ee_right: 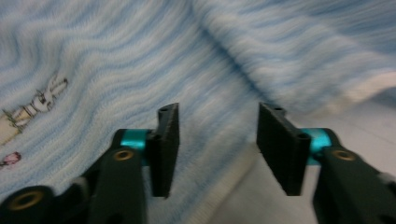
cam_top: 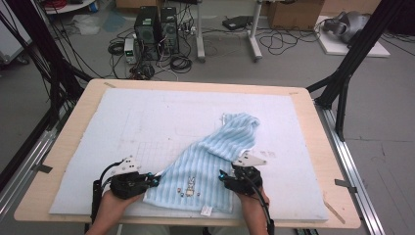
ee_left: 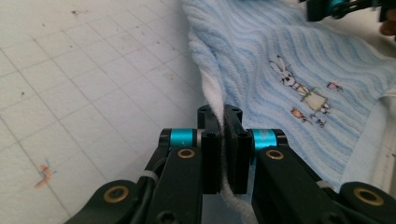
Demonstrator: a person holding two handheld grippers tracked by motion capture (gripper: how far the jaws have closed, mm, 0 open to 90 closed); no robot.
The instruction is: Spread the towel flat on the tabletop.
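While the left gripper pinches the near-left hem of the pale blue ribbed terry towel between jaws pressed tight together, the right gripper hangs over the towel's near-right edge with its jaws apart and nothing gripped. The towel lies crumpled on the light blue foam mat, stretching from the near edge between both grippers toward the far right. A small rabbit embroidery sits near its near hem.

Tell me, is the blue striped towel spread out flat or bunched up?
Bunched up. The towel lies crumpled diagonally on the mat, its far end folded over.
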